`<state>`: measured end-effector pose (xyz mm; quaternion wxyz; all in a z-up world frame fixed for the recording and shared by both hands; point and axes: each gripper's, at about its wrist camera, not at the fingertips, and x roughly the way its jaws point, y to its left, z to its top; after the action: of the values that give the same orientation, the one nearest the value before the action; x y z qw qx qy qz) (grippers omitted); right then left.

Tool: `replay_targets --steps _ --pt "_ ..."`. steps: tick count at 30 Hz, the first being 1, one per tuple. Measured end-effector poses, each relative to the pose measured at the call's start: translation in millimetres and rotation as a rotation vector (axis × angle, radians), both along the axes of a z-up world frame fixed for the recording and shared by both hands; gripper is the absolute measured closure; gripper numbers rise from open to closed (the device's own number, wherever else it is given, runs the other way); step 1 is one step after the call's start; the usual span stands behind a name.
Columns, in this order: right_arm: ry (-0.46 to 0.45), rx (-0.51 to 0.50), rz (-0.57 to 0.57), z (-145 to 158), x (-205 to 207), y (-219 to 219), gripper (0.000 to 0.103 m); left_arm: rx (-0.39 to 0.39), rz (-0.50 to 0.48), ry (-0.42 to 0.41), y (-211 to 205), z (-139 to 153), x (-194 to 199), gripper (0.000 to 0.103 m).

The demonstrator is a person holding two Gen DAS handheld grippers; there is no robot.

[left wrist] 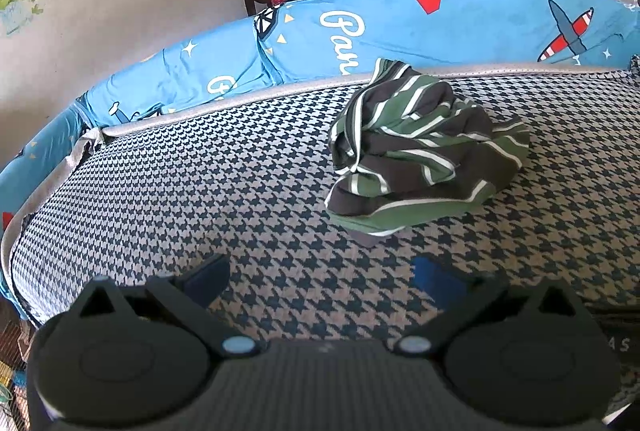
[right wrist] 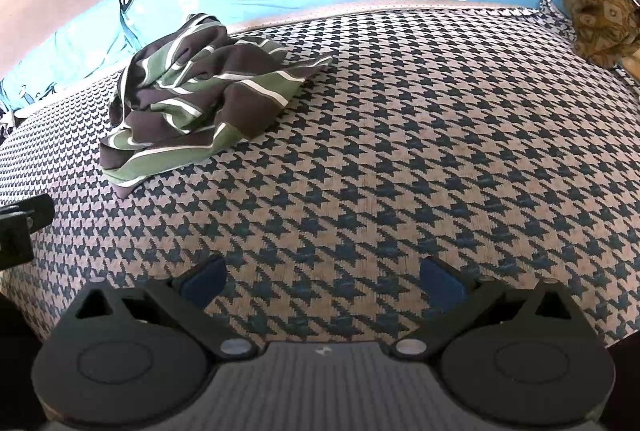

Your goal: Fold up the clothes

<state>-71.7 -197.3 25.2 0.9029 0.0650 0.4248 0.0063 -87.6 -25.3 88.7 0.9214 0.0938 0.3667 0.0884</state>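
Evidently the task stands at its opening step: the striped garment (left wrist: 428, 147) lies crumpled in a heap on the houndstooth-covered bed (left wrist: 200, 183), unfolded and untouched, near the far edge where the blue printed bolster (left wrist: 400, 27) runs along the bed. In the left wrist view it sits ahead and to the right of centre; in the right wrist view the striped garment (right wrist: 200, 91) sits ahead and to the left, so it lies between the two tools and beyond both.

Left hand-held gripper (left wrist: 320, 279): jaws wide apart, blue pads facing one another across bare bedcover, nothing between them and no contact with the cloth. Right hand-held gripper (right wrist: 322, 279): likewise spread wide and empty, poised over bare houndstooth well short of the garment. A dark part of the left tool shows at the left edge of the right wrist view.

Next move, as a judgement: both tools need to advance to the heap, each find a separate edge or corner (a hem layer projects at the near side), pinch a single layer, and draw the cloth out flat before any fold. A brown patterned cloth (right wrist: 604, 7) lies at the far right, apart from the work.
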Motion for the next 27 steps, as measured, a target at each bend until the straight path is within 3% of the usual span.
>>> replay_targets --steps 27 --pt "-0.006 -0.007 0.007 0.0 -1.0 2.5 0.000 -0.012 0.000 0.008 2.8 -1.8 -0.9 0.000"
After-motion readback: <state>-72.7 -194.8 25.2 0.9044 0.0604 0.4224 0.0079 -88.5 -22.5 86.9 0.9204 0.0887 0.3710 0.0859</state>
